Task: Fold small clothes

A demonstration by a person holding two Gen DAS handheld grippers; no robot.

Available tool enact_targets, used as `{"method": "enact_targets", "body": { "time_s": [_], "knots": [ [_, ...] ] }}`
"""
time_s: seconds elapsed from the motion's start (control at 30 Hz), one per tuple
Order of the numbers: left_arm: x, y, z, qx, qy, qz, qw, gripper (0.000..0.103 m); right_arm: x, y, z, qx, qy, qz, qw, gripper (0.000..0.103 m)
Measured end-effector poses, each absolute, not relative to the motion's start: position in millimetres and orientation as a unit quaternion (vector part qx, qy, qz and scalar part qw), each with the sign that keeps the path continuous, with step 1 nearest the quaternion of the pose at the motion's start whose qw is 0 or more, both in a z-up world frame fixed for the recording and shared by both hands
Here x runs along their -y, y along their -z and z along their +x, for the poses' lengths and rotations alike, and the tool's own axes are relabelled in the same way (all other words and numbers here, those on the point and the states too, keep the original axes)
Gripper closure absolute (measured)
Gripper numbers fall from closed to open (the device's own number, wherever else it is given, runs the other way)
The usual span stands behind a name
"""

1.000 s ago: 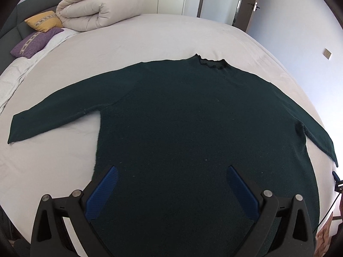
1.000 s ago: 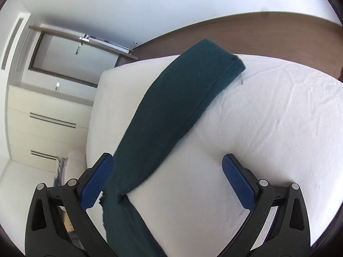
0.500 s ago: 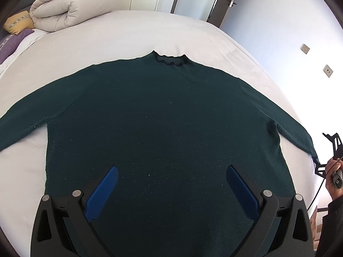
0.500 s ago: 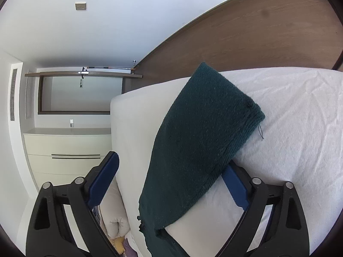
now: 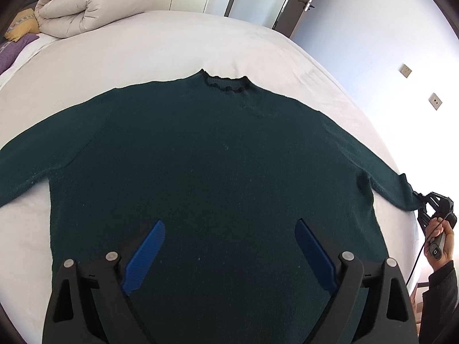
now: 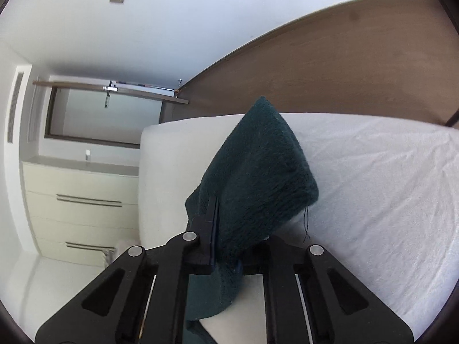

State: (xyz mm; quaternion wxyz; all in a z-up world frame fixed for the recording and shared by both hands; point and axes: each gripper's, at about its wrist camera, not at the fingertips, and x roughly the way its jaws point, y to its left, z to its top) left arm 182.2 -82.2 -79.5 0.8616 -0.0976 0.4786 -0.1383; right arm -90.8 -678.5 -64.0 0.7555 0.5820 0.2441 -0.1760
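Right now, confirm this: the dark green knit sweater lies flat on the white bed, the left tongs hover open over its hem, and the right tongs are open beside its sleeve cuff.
One error: the right tongs are shut on the sleeve cuff, as the right wrist view shows. The dark green knit sweater does lie flat on the white bed, left tongs open over its hem.

The right gripper [image 6: 226,229] had its fingers [image 6: 210,223] closed on the dark green sweater sleeve [image 6: 258,177], whose cuff end rose toward twelve o'clock with a loose thread hanging at three o'clock. The sleeve lay over the white bed [image 6: 373,195]. A cream dresser [image 6: 80,200] stood at nine o'clock, a wooden headboard [image 6: 330,66] at one o'clock.
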Motion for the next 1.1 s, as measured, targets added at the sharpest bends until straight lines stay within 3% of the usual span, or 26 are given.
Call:
{"method": "enact_targets", "body": {
  "time_s": [0.1, 0.23, 0.37, 0.67, 0.73, 0.9, 0.93, 0.97, 1.0, 1.07, 1.1],
  "knots": [
    [87.5, 73.3, 206.4, -0.480, 0.155, -0.122, 0.855, 0.009, 636.2, 11.9, -34.4, -0.294, 0.159, 0.445, 0.831, 0.096],
    [99.2, 66.2, 239.3, -0.485, 0.193, -0.173, 0.835, 0.009, 496.5, -51.7, 46.4, -0.344, 0.114, 0.134, 0.922, 0.097],
    [113.7, 67.2, 267.9, -0.511, 0.252, -0.252, 0.782, 0.008, 369.3, -42.8, 86.6, -0.337, 0.089, -0.100, 0.932, 0.097],
    [133.2, 78.5, 305.9, -0.539, 0.330, -0.338, 0.697, 0.004, 217.6, 28.7, 73.9, -0.295, 0.082, -0.356, 0.883, 0.097],
    [134.0, 84.5, 311.5, -0.545, 0.345, -0.359, 0.674, 0.002, 163.2, 56.3, 64.8, -0.285, 0.078, -0.392, 0.872, 0.097],
    [142.7, 93.8, 326.0, -0.570, 0.353, -0.349, 0.655, 0.002, 137.6, 64.0, 79.8, -0.262, 0.073, -0.431, 0.860, 0.097],
    [143.0, 94.6, 328.4, -0.573, 0.352, -0.354, 0.650, 0.009, 131.5, 65.8, 77.1, -0.260, 0.069, -0.433, 0.861, 0.097],
    [144.4, 96.0, 331.5, -0.579, 0.351, -0.355, 0.645, 0.028, 126.0, 68.7, 68.4, -0.257, 0.066, -0.433, 0.861, 0.097],
    [147.5, 97.0, 334.2, -0.586, 0.352, -0.350, 0.640, 0.040, 122.6, 70.0, 69.3, -0.255, 0.063, -0.435, 0.861, 0.097],
    [153.8, 97.5, 336.5, -0.597, 0.353, -0.327, 0.642, 0.083, 122.5, 66.1, 59.6, -0.258, 0.055, -0.440, 0.858, 0.097],
    [154.9, 94.8, 336.9, -0.599, 0.351, -0.311, 0.649, 0.092, 121.8, 66.8, 61.7, -0.267, 0.046, -0.434, 0.859, 0.097]
  ]
}}
